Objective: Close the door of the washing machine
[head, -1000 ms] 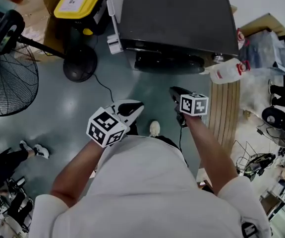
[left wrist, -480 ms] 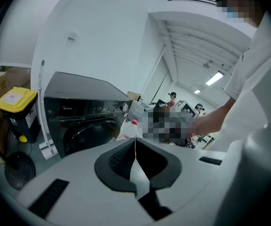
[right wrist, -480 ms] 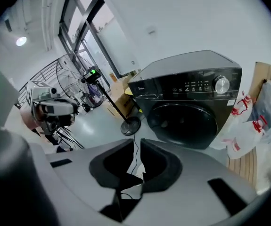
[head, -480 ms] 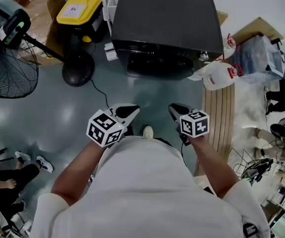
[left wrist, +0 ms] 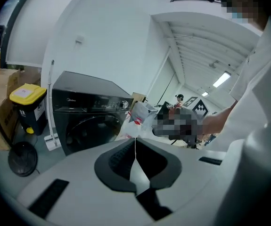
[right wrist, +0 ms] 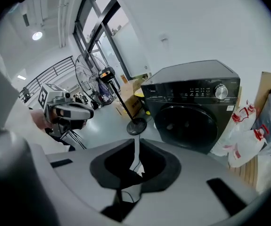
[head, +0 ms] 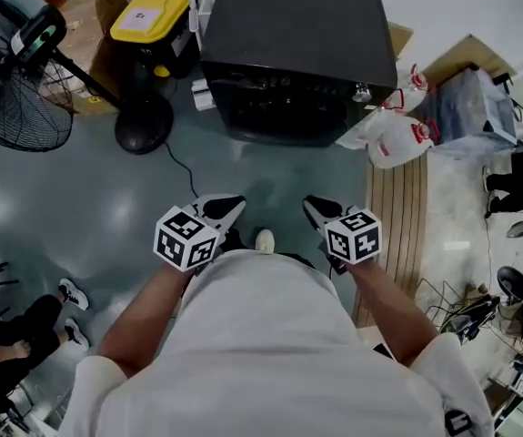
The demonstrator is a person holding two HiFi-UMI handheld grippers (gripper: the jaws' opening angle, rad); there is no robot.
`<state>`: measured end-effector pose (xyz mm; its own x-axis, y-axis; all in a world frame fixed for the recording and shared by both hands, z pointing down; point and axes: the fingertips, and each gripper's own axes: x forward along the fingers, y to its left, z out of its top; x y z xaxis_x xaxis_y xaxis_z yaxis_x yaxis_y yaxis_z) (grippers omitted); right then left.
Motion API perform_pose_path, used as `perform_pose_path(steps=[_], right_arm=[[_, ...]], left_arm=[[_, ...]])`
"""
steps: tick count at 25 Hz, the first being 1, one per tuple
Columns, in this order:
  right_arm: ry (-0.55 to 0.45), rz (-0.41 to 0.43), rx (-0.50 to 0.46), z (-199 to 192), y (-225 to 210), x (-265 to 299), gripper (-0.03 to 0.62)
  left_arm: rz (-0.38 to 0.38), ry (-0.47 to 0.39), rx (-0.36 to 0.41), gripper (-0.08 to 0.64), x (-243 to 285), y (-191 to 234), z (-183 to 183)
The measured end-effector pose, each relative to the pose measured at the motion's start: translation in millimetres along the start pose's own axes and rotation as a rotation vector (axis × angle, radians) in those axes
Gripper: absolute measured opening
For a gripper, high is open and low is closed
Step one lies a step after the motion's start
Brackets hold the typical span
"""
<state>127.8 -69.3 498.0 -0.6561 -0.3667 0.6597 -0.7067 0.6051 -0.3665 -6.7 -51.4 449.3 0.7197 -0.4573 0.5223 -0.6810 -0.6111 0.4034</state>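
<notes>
The black front-loading washing machine (head: 297, 53) stands at the top centre of the head view. Its round door (right wrist: 186, 121) lies flush with the front in the right gripper view and shows dark in the left gripper view (left wrist: 90, 131). My left gripper (head: 227, 209) hangs over the grey floor, well short of the machine, with its jaws together and empty (left wrist: 135, 142). My right gripper (head: 316, 209) is level with it on the right. Its jaws are closing, down to a thin slit (right wrist: 136, 142), with nothing between them.
A standing fan (head: 15, 89) with a round base (head: 145, 126) is at the left, beside a yellow-lidded box (head: 149, 15). White jugs (head: 390, 137) and a wooden board (head: 402, 217) sit right of the machine. Another person's legs (head: 25, 335) show at lower left.
Both grippers have drawn back from the washing machine toward my body. The right one has rolled and come nearer the camera. The machine now sits farther off.
</notes>
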Motion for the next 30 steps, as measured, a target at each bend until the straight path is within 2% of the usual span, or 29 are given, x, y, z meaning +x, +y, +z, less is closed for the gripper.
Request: perform_pose_path(steps=[6, 16, 30], right_arm=[[0.001, 0.013, -0.048, -18.5, 6.1, -15.8, 0.034], [-0.042, 0.026, -0.125, -18.3, 19.0, -28.0, 0.01], [-0.063, 0.018, -0.144, -22.7, 17.4, -33.4, 0.009]], left_arm=[[0.034, -0.019, -0.013, 0.018, -3.1, -18.9, -14.8], [0.048, -0.024, -0.012, 0.018, -4.2, -32.9, -22.4], [0.05, -0.001, 0.0, 0.018, -1.7, -37.9, -27.3]])
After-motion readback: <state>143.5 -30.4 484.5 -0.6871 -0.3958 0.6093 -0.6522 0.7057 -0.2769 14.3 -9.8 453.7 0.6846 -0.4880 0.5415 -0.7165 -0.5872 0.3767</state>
